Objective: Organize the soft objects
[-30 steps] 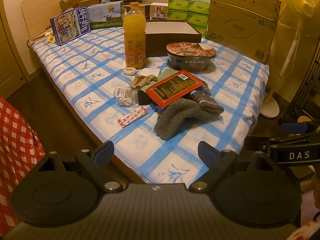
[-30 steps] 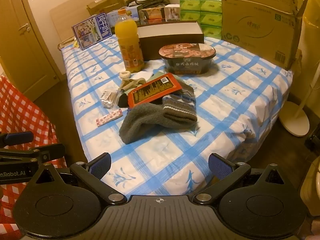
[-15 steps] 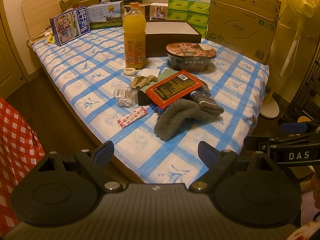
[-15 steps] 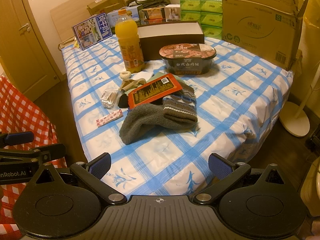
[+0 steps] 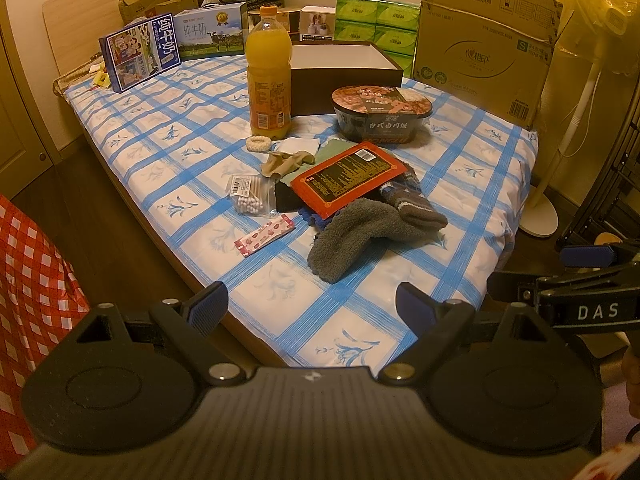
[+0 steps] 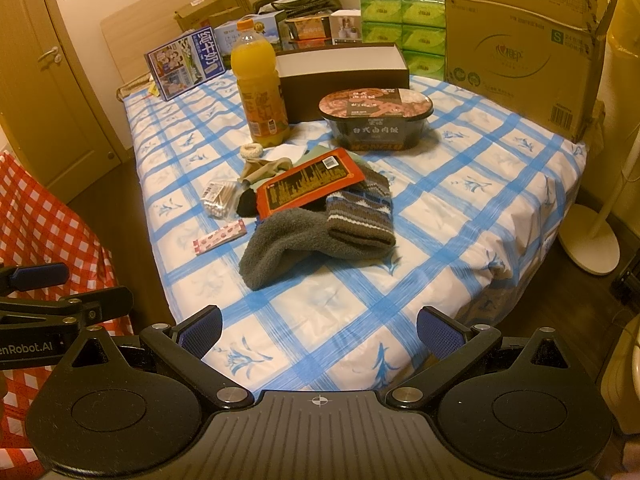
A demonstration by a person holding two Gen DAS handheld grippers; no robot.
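This is a bedroom in a home. A big bed [image 5: 472,184] with a blue and white checked sheet fills the middle of both views, with a wooden headboard [image 6: 192,20] at the top left. A wooden door [image 6: 48,92] stands at the left. Cardboard boxes [image 5: 484,40], green tissue packs [image 6: 400,28] and a white fan stand [image 6: 596,236] on the right crowd around it.

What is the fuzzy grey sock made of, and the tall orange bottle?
The fuzzy grey sock looks like soft, fluffy fleece-type yarn: its surface is matte and nubbly, and it slumps limp on the cloth. The tall orange bottle looks like clear, glossy plastic, since the juice shows through and its shoulder catches light.
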